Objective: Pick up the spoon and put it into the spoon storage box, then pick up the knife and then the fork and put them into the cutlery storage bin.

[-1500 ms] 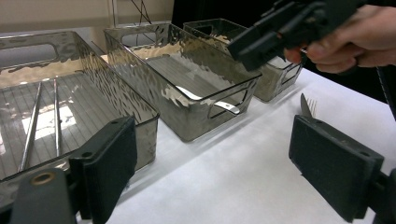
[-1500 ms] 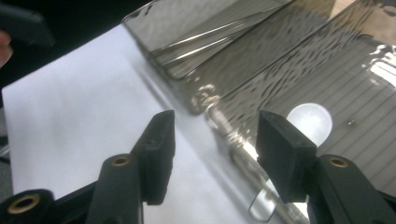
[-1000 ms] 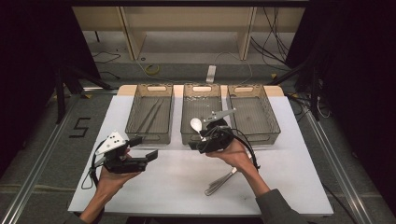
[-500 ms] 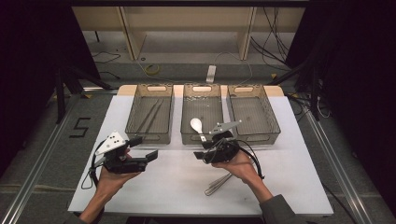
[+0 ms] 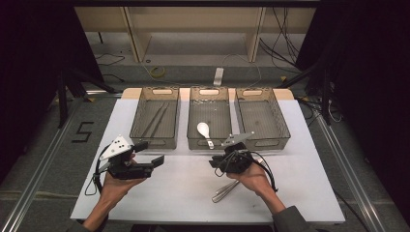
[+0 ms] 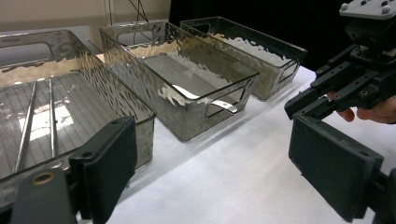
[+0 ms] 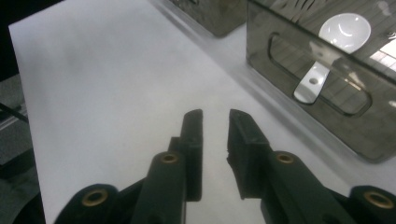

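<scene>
A white spoon [image 5: 203, 129] [image 7: 343, 30] lies in the middle clear bin [image 5: 209, 145]. My right gripper [image 5: 215, 163] [image 7: 215, 116] hovers low over the white table just in front of that bin. Its jaws have just been closing and now stand a narrow gap apart, with nothing between them. My left gripper [image 5: 153, 152] [image 6: 219, 163] is held at the front left, pointing right. Its jaws are wide open and empty. Two thin metal rods [image 5: 154, 118] [image 6: 28, 121] rest in the left bin [image 5: 138, 113].
A third clear bin [image 5: 285, 126] stands at the right with nothing visible inside. A metal utensil [image 5: 223, 192] lies on the table under my right hand. The white tabletop [image 5: 183, 193] is bordered by dark floor and rails.
My right gripper has come back from over the middle bin's front edge toward me and sunk lower, and its jaws have narrowed. The left gripper has not moved.
</scene>
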Tool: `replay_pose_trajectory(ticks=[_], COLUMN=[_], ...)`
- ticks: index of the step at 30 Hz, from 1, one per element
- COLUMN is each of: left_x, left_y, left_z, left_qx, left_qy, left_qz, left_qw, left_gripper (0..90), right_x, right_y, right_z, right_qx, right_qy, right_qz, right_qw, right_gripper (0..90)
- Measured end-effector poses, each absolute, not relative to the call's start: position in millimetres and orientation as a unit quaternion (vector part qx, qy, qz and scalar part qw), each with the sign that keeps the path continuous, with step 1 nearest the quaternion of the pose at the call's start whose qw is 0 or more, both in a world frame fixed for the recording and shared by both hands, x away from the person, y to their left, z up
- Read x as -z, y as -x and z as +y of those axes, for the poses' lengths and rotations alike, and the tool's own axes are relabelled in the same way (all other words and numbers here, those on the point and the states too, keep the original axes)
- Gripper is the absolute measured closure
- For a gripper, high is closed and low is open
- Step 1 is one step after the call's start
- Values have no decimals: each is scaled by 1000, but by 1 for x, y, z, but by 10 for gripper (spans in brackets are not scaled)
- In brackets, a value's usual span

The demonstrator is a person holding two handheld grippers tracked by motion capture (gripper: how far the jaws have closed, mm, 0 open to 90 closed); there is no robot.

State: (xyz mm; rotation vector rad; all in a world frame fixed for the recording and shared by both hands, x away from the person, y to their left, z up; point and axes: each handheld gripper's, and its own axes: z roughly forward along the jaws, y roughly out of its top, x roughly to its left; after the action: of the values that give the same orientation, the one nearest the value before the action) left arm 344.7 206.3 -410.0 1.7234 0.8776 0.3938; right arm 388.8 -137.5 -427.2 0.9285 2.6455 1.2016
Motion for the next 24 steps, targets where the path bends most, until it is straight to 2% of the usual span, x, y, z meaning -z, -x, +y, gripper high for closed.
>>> replay_pose_trajectory(ticks=[9,24], left_x=[410,409], left_y=[-345,-345], left_z=[207,207], left_qx=[-166,-167], left_qy=[-728,-724], left_qz=[370,373], left_qw=[553,555], left_gripper=[151,151], right_x=[435,452], right_y=[-382,-373], right_z=[-137,-130], right_qx=[-374,-323], right_qy=[-295,-273], right_qz=[878,906], right_qw=[43,25], right_gripper=[896,900])
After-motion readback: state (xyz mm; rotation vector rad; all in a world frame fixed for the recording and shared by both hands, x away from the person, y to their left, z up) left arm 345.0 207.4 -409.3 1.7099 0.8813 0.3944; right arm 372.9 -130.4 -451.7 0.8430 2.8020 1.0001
